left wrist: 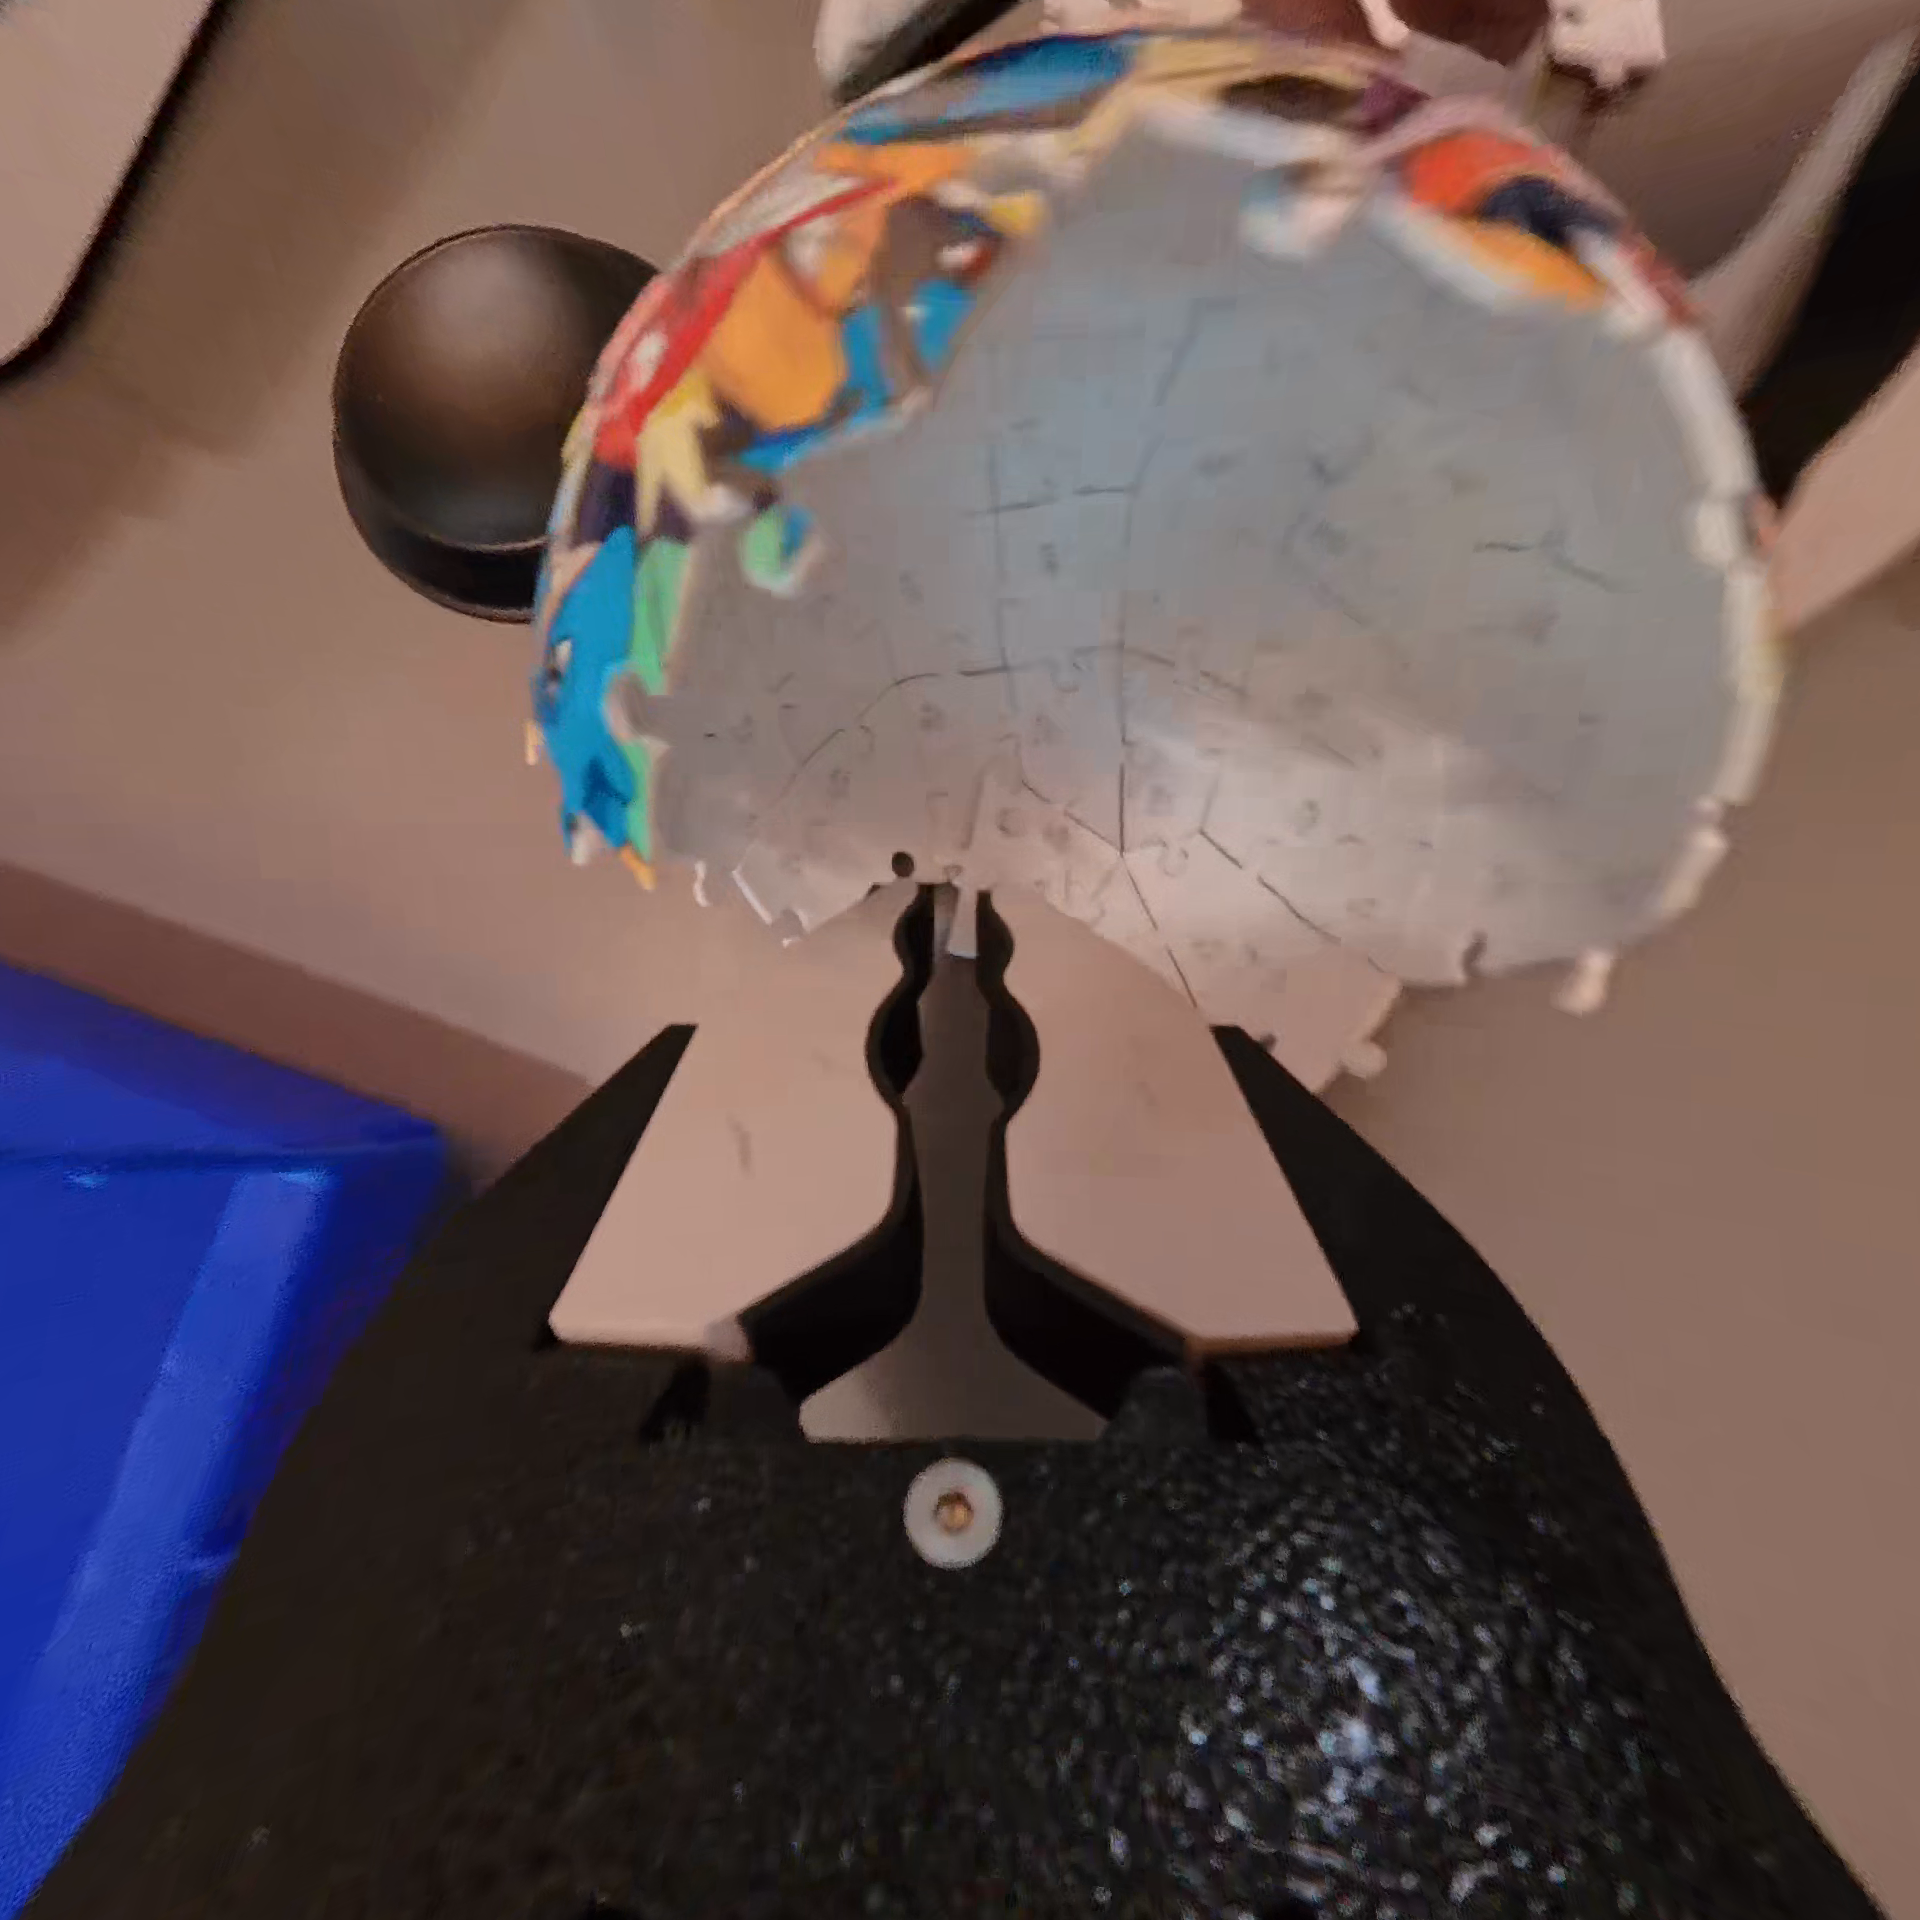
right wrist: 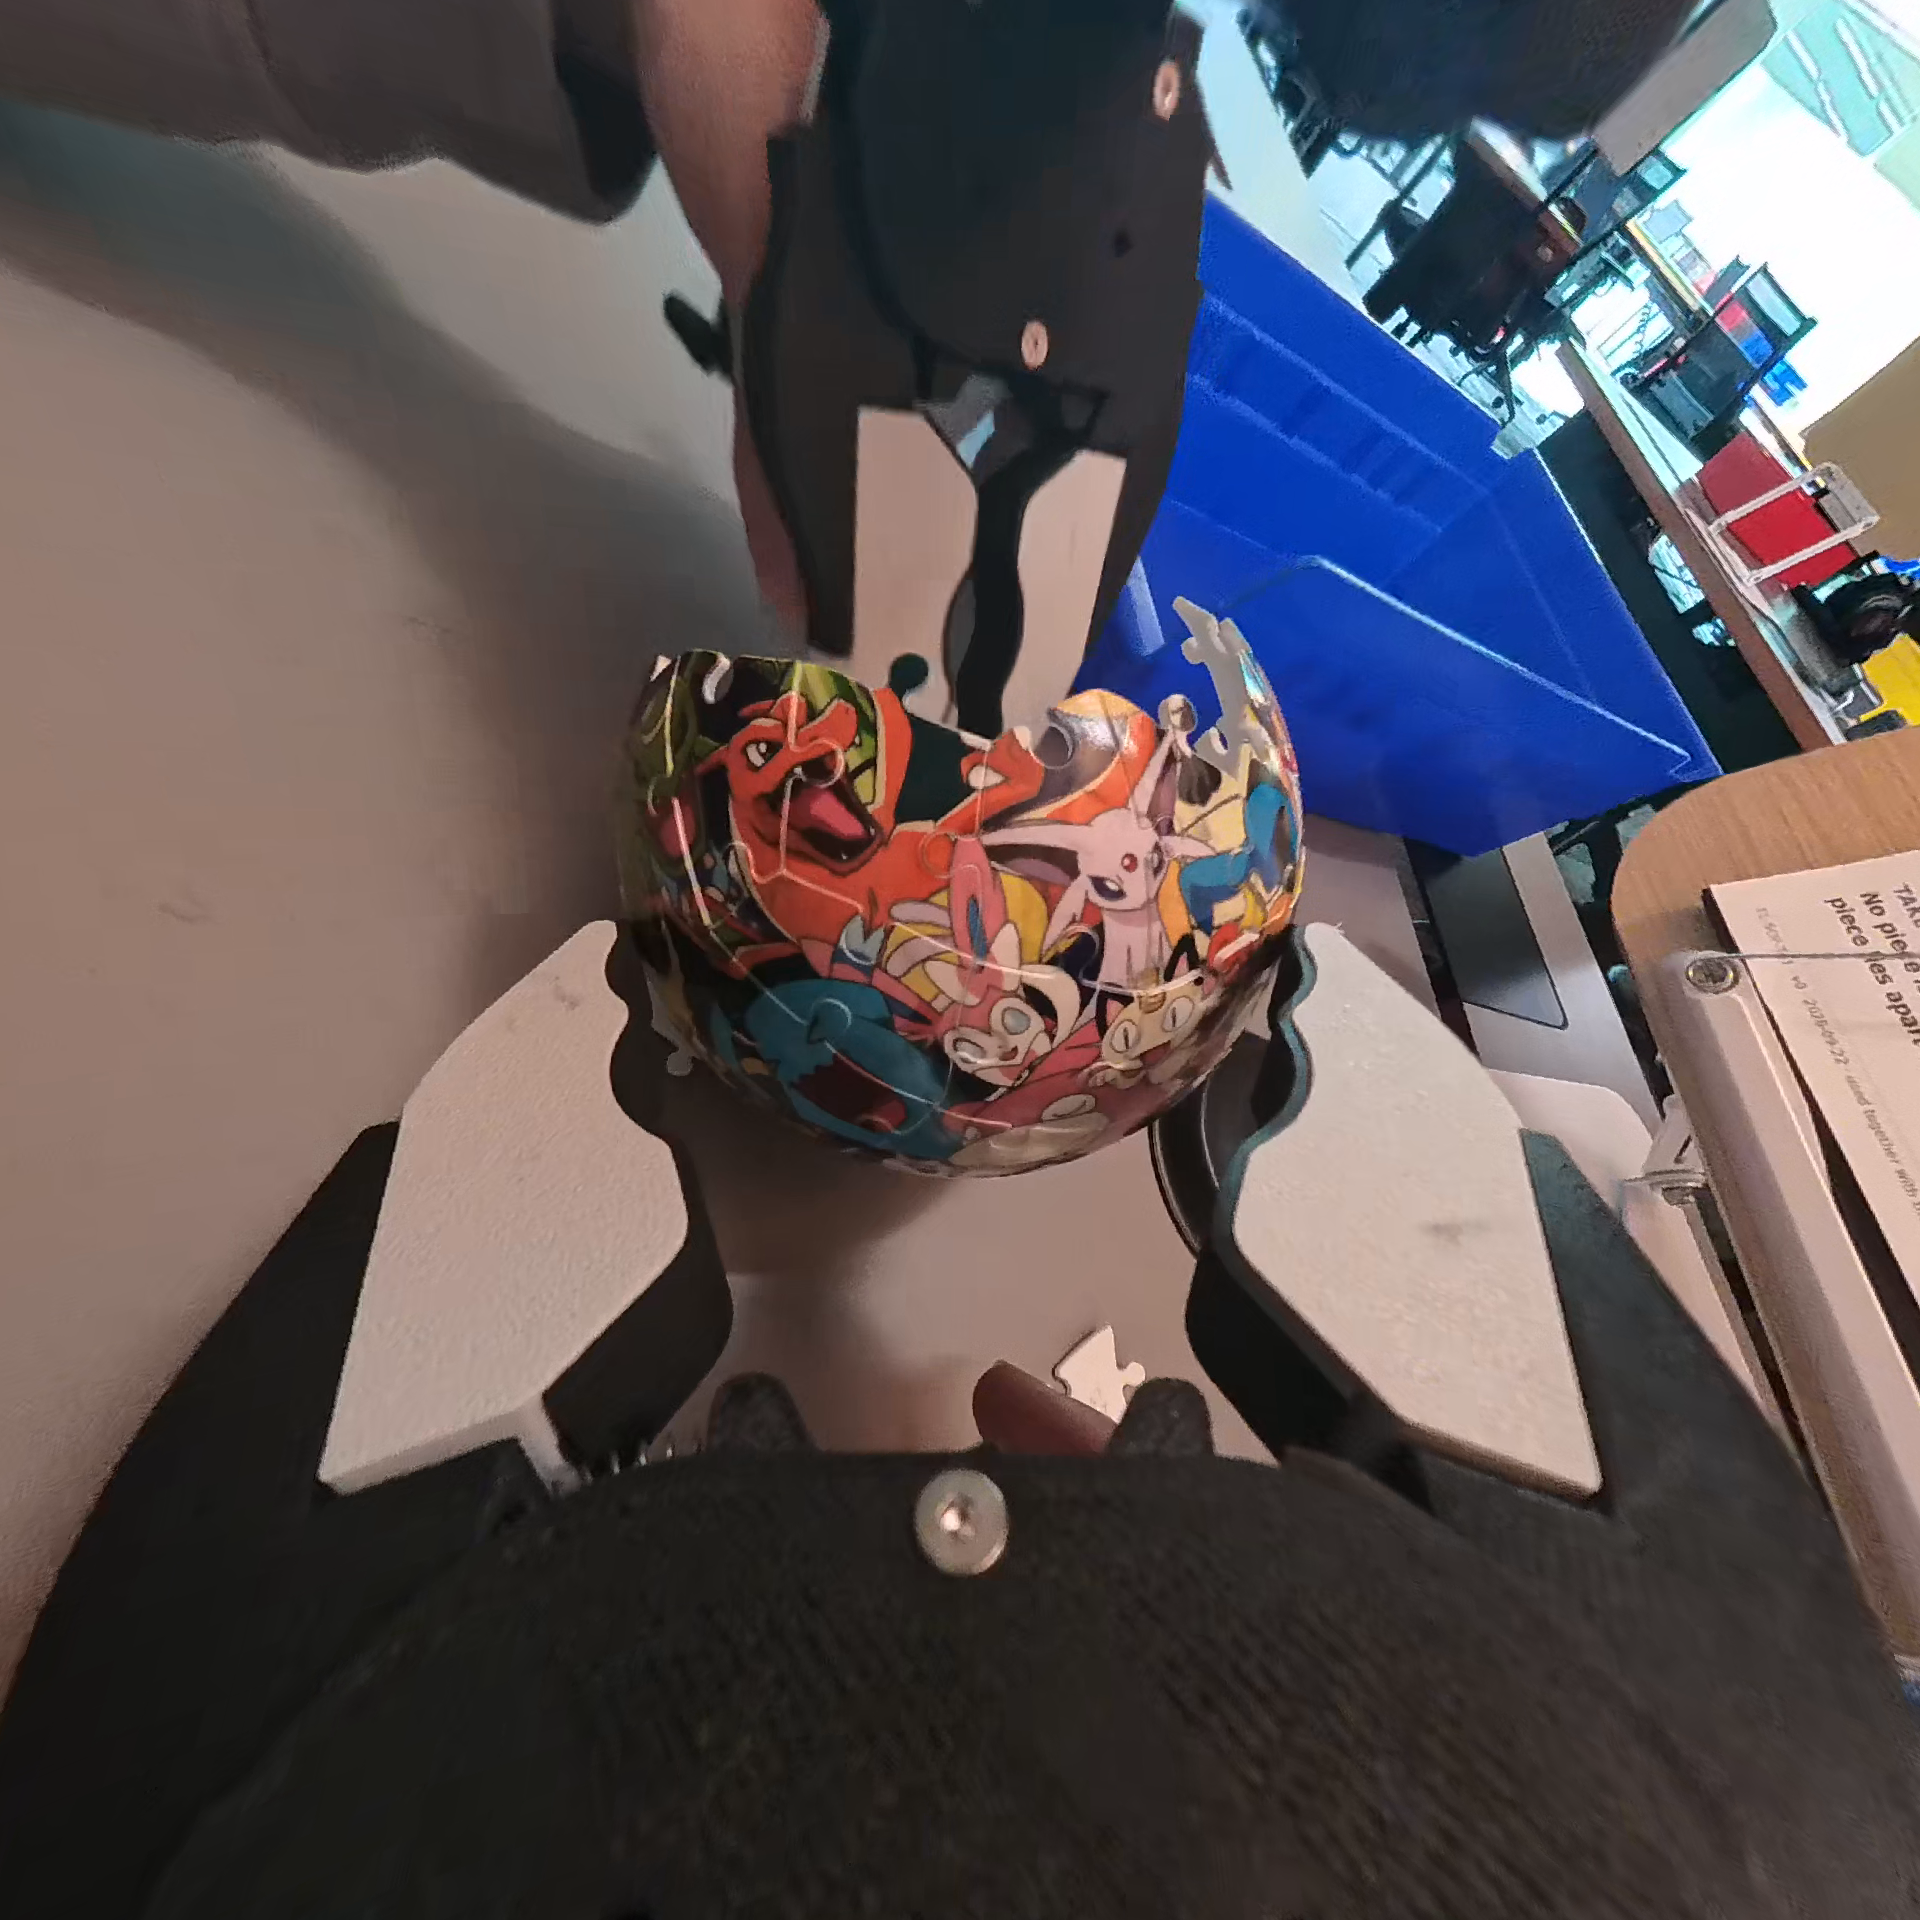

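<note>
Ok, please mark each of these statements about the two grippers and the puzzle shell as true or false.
1. The left gripper pinches the rim of the colourful, half-built spherical puzzle shell. True.
2. The right gripper is shut empty. False: its fingers sit against both sides of the shell.
3. A blue plastic bin stands beyond the shell. True.
4. The shell's inside is red. False: it is grey-white.
5. A dark round knob-like object lies behind the shell. True.

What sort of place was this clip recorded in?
Probably a lab or workshop. A half-built puzzle ball is held over a pale tabletop beside a blue bin, with shelves of gear and red bins behind.
</note>
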The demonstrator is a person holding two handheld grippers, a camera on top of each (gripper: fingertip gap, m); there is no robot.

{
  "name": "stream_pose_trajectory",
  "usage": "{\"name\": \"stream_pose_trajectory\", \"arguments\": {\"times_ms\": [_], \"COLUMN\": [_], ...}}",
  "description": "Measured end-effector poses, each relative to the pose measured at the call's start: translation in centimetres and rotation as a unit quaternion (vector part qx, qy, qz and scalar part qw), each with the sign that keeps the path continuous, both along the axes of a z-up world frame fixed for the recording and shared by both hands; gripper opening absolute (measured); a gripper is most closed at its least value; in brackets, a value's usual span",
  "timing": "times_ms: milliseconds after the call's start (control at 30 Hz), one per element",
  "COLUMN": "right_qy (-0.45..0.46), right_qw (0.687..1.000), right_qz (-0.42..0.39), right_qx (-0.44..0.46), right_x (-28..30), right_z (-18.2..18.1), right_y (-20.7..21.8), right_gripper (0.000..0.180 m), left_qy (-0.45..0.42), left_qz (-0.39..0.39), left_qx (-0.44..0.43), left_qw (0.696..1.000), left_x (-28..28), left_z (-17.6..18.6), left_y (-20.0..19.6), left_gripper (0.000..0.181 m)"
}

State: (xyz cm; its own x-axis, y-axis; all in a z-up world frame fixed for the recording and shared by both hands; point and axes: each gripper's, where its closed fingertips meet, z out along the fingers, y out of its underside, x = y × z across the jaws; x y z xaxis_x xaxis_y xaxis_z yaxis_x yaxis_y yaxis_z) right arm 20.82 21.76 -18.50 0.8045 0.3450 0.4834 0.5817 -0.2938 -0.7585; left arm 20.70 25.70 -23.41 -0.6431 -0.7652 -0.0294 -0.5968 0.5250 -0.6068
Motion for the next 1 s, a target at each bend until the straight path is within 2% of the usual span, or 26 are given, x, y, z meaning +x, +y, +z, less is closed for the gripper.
{"name": "stream_pose_trajectory", "arguments": {"times_ms": [33, 133, 200, 267, 300, 400, 500, 567, 667, 1000], "right_qy": [-0.001, -0.008, -0.012, -0.014, -0.016, -0.021, -0.029, -0.028, -0.029, -0.045], "right_qw": [1.000, 1.000, 1.000, 1.000, 1.000, 1.000, 1.000, 1.000, 1.000, 0.999], "right_qz": [0.001, 0.004, 0.004, 0.005, 0.005, 0.006, 0.006, 0.006, 0.006, 0.005], "right_qx": [0.000, -0.001, -0.001, -0.001, 0.000, -0.001, -0.003, 0.000, 0.005, 0.003], "right_x": [-0.1, -0.3, -0.3, -0.5, -0.5, -0.7, -0.7, -0.8, -0.9, -1.1], "right_z": [0.0, 0.0, 0.0, 0.0, 0.0, 0.0, 0.0, 0.0, 0.0, 0.0], "right_y": [0.0, 0.1, 0.1, 0.2, 0.2, 0.2, 0.2, 0.3, 0.5, 0.8], "right_gripper": [0.112, 0.112, 0.112, 0.112, 0.112, 0.112, 0.112, 0.112, 0.112, 0.113], "left_qy": [0.000, -0.021, -0.019, 0.008, 0.004, 0.001, 0.014, 0.011, 0.038, 0.049], "left_qz": [0.012, 0.029, 0.042, 0.097, 0.131, 0.222, 0.290, 0.302, 0.284, 0.245], "left_qx": [-0.021, -0.061, -0.042, -0.017, -0.032, -0.138, -0.154, -0.150, -0.142, -0.026], "left_qw": [1.000, 0.997, 0.998, 0.995, 0.991, 0.965, 0.945, 0.941, 0.948, 0.968], "left_x": [0.2, 0.6, 0.4, -0.4, -0.5, -0.3, -0.5, -0.4, 0.2, 0.4], "left_z": [-0.2, 0.0, -0.2, -0.6, -0.3, 0.7, -0.2, -0.6, -1.7, -2.8], "left_y": [-0.2, -0.8, -0.5, 0.8, 1.3, 2.0, 3.9, 4.1, 3.1, 3.9], "left_gripper": [0.001, 0.003, 0.016, 0.024, 0.029, 0.054, 0.081, 0.098, 0.098, 0.092]}}
